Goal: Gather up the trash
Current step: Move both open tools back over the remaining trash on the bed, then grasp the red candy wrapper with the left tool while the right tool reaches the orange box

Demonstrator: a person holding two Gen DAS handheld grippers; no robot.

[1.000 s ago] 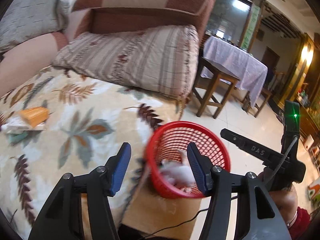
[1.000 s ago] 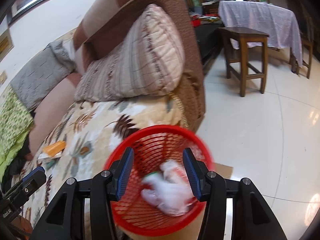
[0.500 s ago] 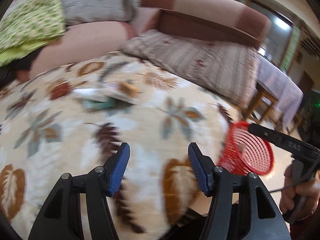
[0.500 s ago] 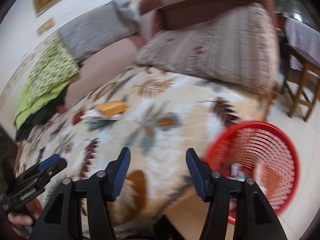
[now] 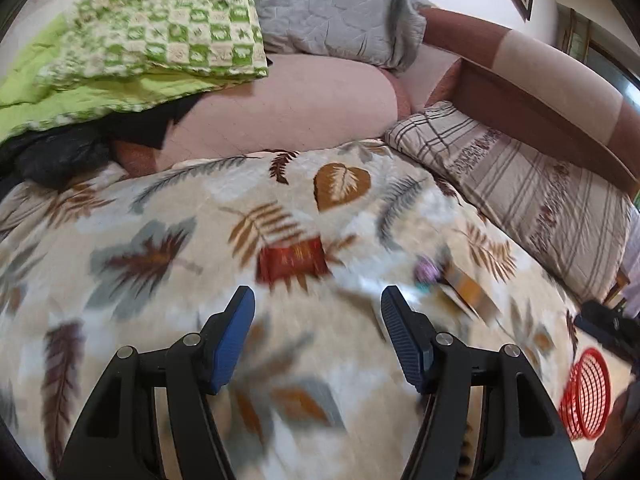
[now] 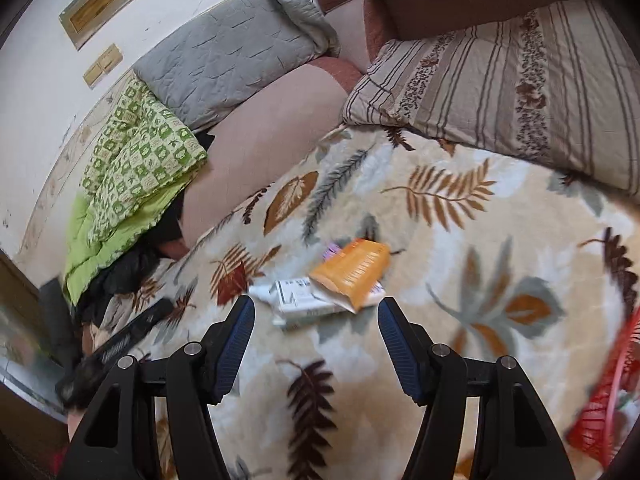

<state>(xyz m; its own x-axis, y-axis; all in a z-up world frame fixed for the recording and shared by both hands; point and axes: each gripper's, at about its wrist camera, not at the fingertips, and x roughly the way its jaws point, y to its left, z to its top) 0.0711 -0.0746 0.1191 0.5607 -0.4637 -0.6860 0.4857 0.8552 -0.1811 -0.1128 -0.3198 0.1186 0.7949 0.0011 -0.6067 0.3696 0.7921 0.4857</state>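
An orange packet (image 6: 354,270) lies on white wrappers (image 6: 300,300) on the leaf-print blanket (image 6: 460,240), just ahead of my open right gripper (image 6: 316,322). In the left wrist view the same pile (image 5: 460,284) is blurred, to the right of my open left gripper (image 5: 316,320). A dark red wrapper (image 5: 290,262) lies just ahead of the left gripper. The red mesh basket (image 5: 586,394) sits low at the right edge beside the sofa; its rim (image 6: 608,400) shows at the right of the right wrist view. Both grippers hold nothing.
A striped pillow (image 6: 500,76) leans on the sofa arm at the right. A grey quilted cushion (image 6: 228,56) and a green checked quilt (image 6: 136,168) lie along the pink sofa back (image 5: 288,108). Dark clothing (image 5: 44,156) is bunched at the left.
Both grippers have swung left, away from the red basket and over the blanket. The basket has slid to the right edge of both views, and the trash pile now lies close ahead.
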